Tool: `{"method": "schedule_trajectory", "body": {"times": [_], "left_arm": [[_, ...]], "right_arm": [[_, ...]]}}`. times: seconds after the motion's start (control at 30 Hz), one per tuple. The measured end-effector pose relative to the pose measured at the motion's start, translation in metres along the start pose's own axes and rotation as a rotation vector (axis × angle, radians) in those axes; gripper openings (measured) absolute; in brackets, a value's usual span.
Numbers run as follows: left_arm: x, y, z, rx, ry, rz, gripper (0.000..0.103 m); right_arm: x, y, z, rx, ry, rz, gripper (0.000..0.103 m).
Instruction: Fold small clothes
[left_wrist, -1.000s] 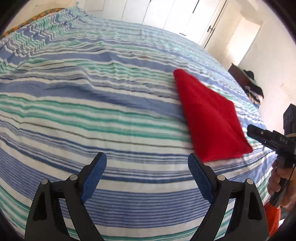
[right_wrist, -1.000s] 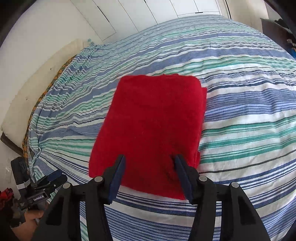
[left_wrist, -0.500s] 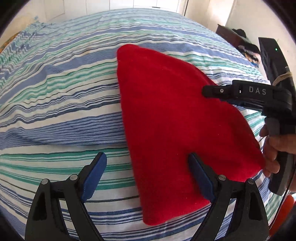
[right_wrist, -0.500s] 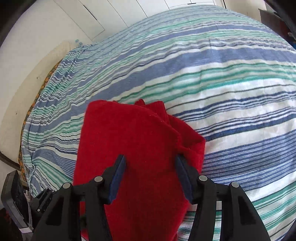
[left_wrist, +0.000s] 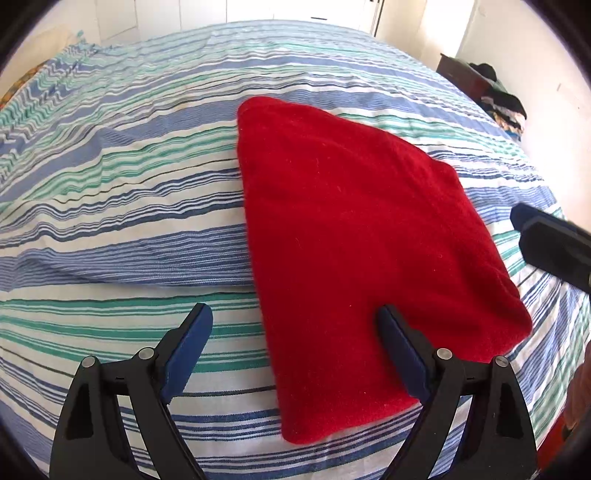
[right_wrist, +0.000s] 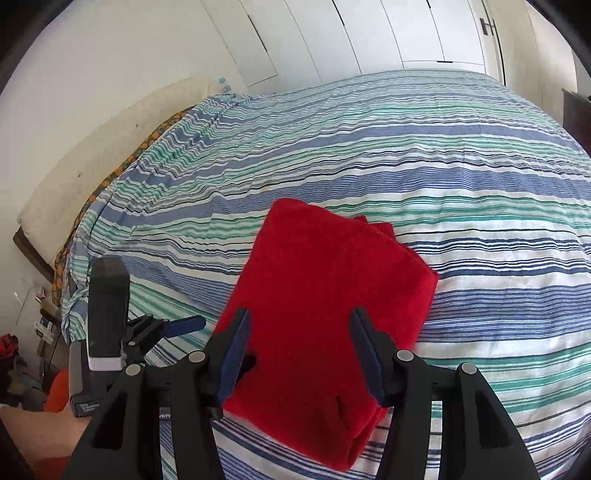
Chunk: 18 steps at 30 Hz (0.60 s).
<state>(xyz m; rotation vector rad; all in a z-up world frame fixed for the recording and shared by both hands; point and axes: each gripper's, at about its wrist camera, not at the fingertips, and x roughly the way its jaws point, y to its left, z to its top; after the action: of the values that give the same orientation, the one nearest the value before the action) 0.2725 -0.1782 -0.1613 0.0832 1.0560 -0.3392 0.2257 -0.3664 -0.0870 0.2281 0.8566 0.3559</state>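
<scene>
**Fold nearly complete: red garment lying as a compact packet on the bed**

Striped bedspread, blue, green and white, filling both wrist views, lightly rippled, with a raised crease toward 9 o'clock of the left view; white wardrobe doors beyond the far edge at 12 o'clock of the right view; dark heap of other clothing at 2 o'clock of the left view, off the bed, too small to identify.

Red garment resting flat on the bedspread near the bed's near edge, centre-right in the left view, centre in the right view; outline roughly four-sided; stacked layers stepped at its far corner toward 1 o'clock and at its near right edge toward 5 o'clock in the right view, suggesting several folds already made; surface smooth, no loose flap visible.

Left gripper spread wide, grasping nothing, hovering over the garment's near-left edge at 6 o'clock; right gripper likewise parted and empty, over the near edge.

Judged remaining: little; perhaps one more halving or a tidying of the offset layers; otherwise folded.
</scene>
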Motion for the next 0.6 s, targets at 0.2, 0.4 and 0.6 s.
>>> {"method": "schedule_trajectory", "body": {"times": [0.2,0.4,0.6], "left_arm": [[-0.029,0.023,-0.014,-0.044,0.002,-0.125,0.091],[-0.017,0.071,0.001,-0.246,0.04,-0.303,0.096],[0.032,0.041,0.005,-0.271,0.176,-0.473,0.093]], "right_arm": [[0.016,-0.008,-0.056,0.029,0.153,-0.02,0.056],[-0.03,-0.069,-0.04,0.293,-0.055,0.085,0.098],[0.055,-0.1,-0.043,0.528,0.179,0.297,0.081]]}}
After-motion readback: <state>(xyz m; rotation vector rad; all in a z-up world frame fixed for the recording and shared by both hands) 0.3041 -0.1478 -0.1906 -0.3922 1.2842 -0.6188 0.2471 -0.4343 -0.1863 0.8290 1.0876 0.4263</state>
